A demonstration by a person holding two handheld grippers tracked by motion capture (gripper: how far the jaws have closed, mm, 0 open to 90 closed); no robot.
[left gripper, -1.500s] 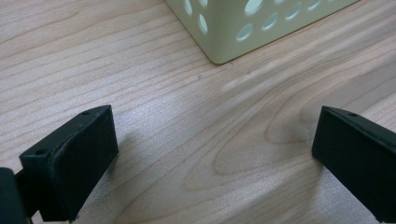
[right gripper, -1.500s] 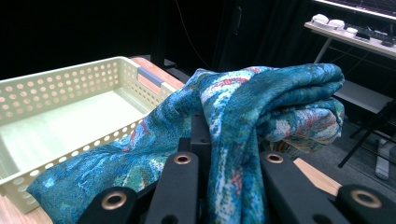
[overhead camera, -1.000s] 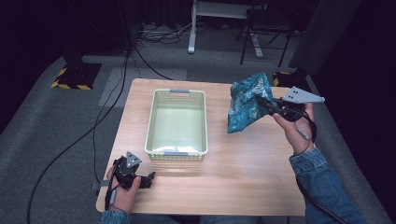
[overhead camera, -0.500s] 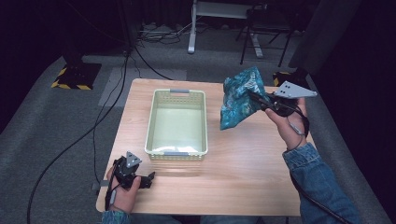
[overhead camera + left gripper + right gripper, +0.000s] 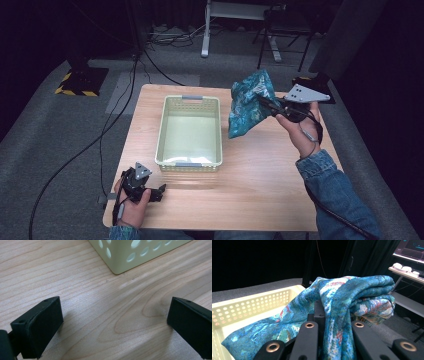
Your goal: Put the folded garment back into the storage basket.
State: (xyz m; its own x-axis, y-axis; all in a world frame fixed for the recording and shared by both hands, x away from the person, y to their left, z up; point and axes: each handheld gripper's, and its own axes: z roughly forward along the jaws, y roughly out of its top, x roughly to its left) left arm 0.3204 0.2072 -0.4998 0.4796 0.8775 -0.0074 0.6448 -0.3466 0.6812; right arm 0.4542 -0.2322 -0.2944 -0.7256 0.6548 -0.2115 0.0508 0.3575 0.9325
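Observation:
A teal patterned cloth (image 5: 248, 105) hangs bunched in the air just right of the pale green basket (image 5: 189, 161), above the table. My right gripper (image 5: 265, 103) is shut on the cloth; in the right gripper view the cloth (image 5: 342, 302) is pinched between the two black jaws and drapes toward the basket (image 5: 242, 307). My left gripper (image 5: 159, 192) rests on the table near the front left corner, held by a hand. Its jaws stand wide apart with only bare wood between them, and the basket's corner (image 5: 130, 257) lies just beyond.
The wooden table (image 5: 250, 200) has free room in front of and right of the basket. Cables (image 5: 100, 140) run over the grey floor at the left. A stand base (image 5: 80, 82) with yellow-black tape and a chair (image 5: 280, 30) stand behind the table.
My right gripper has carried the cloth leftward and slightly up, closer to the basket's right rim. The left gripper has stayed where it was.

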